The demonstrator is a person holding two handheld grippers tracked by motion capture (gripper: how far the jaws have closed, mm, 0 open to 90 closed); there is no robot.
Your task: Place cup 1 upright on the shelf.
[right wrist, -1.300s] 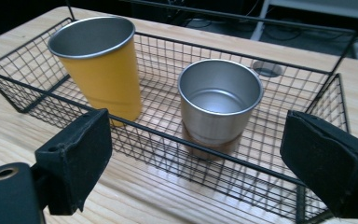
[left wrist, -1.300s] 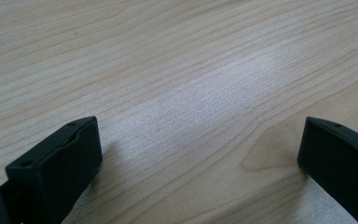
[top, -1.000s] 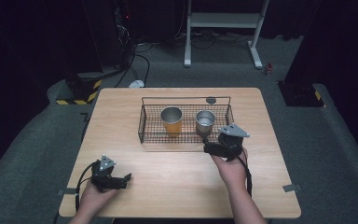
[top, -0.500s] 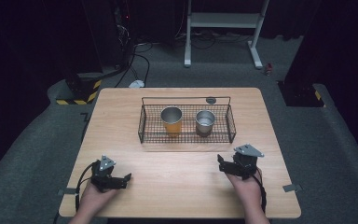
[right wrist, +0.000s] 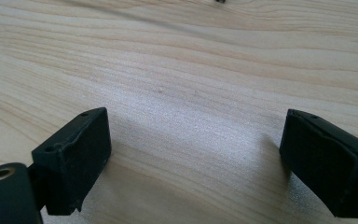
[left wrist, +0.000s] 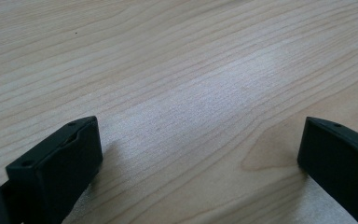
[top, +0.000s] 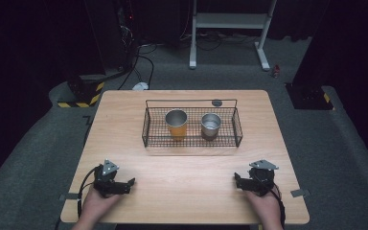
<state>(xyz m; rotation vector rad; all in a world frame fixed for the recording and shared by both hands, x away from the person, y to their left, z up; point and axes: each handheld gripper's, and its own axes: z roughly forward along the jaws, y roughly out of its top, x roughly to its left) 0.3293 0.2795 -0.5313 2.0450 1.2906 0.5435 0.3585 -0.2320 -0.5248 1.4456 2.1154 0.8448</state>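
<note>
Grippers sat low on the near edge of the table [top: 124, 139], both w/ jaws spread wide and nothing between them; bare wood grain showed in the gap in the left and right gripper views. Left gripper [top: 130, 183] was at approx 7 o'clock on the tabletop, right gripper [top: 238, 182] at approx 5 o'clock. Wire basket [top: 148, 125] stood at table centre toward 12, holding an orange cup [top: 176, 124] and, just beside it at its 3 o'clock, a steel cup [top: 211, 125], both upright, rims up. From the right gripper the steel cup lay at approx 11 o'clock, well apart; from the left gripper the orange cup lay at approx 1 o'clock. Right hand [top: 266, 207] looked nearer the steel cup, so prob. the arm for any reach there; cups' long axes vertical, so a side-on pinch over the basket wall would suit.
</note>
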